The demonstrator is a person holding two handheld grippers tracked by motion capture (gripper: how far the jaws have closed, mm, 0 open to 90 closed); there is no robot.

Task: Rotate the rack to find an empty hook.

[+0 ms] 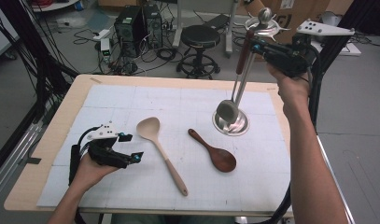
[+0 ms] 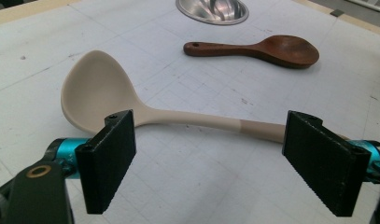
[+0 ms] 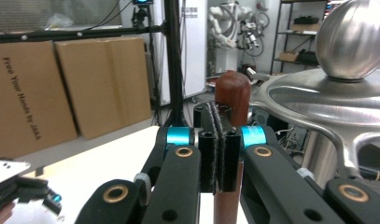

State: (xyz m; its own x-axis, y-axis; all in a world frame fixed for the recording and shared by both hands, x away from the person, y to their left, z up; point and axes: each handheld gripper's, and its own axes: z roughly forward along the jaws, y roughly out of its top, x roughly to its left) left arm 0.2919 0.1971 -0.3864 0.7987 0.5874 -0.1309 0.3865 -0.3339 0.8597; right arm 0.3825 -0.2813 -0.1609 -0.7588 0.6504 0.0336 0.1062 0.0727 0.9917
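Black right hand-held gripper (image 3: 219, 149) pinched fully closed beside brown-handled ladle (image 1: 237, 77); left hand-held gripper (image 2: 215, 158) wide open, empty.

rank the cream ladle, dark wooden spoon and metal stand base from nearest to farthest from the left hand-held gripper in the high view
1. cream ladle, just right of the left hand-held gripper
2. dark wooden spoon, mid-table
3. metal stand base, farther right and back

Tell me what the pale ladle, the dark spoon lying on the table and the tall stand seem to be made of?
The pale ladle looks like matte beige silicone or plastic: smooth, without grain or glare, though that is a guess. The dark spoon seems to be varnished wood, reddish-brown with a soft sheen. The stand looks like polished steel: its base mirrors the light.
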